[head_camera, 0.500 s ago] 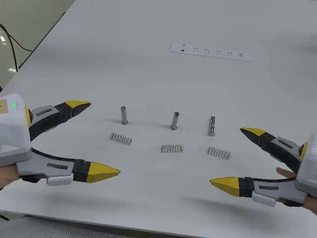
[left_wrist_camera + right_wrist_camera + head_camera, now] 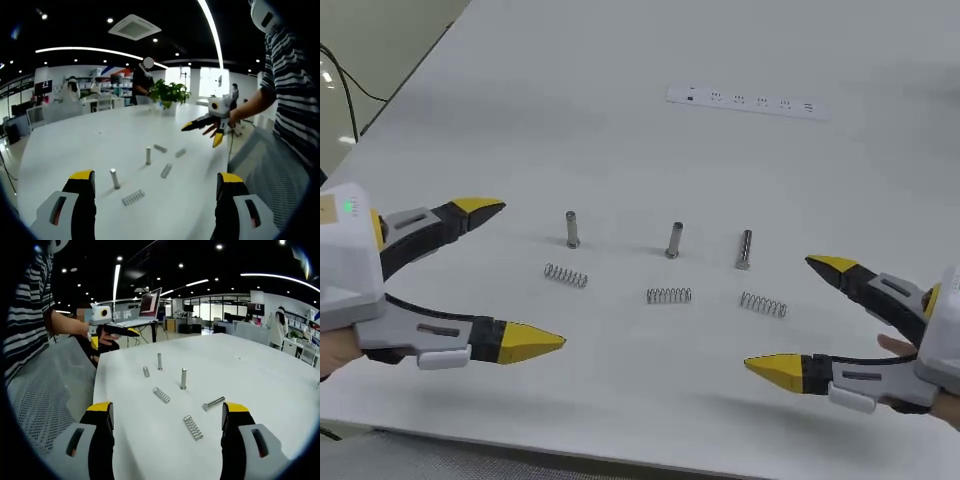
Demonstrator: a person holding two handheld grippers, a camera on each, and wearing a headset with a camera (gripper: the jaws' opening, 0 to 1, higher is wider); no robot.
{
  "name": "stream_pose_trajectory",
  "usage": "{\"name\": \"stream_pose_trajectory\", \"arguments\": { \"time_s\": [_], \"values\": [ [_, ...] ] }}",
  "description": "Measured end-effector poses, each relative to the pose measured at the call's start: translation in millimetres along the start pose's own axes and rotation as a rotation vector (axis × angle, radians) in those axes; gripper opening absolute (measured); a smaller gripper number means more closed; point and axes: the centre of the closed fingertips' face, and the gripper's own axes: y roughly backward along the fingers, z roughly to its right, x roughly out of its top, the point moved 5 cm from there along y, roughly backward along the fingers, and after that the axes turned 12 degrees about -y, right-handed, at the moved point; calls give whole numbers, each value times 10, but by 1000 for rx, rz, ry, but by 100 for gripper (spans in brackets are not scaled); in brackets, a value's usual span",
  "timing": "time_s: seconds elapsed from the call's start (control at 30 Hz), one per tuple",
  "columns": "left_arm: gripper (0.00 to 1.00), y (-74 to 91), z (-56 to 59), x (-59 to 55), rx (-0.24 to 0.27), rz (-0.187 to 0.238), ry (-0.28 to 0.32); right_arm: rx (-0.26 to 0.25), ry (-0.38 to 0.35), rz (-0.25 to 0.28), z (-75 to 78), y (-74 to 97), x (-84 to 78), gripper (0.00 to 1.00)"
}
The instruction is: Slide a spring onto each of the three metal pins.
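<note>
Little differs from half a second before: pins, springs and both grippers keep their places in the head view. Three short metal pins (image 2: 674,240) sit in a row mid-frame, two upright, the right one apparently lying flat in the right gripper view. Three coiled springs (image 2: 668,295) lie just below them, one apiece. The left gripper (image 2: 533,275), lower left, and the right gripper (image 2: 777,313), lower right, hover with jaws wide apart, touching nothing.

No legible text or labels anywhere.
</note>
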Motion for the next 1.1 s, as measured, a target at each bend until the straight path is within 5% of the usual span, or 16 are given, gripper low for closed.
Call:
{"name": "stream_pose_trajectory", "arguments": {
  "time_s": [1.1],
  "values": [
    [98, 17, 1, 11, -3, 2, 1, -12, -1, 0, 10, 18, 12, 88]
  ]
}}
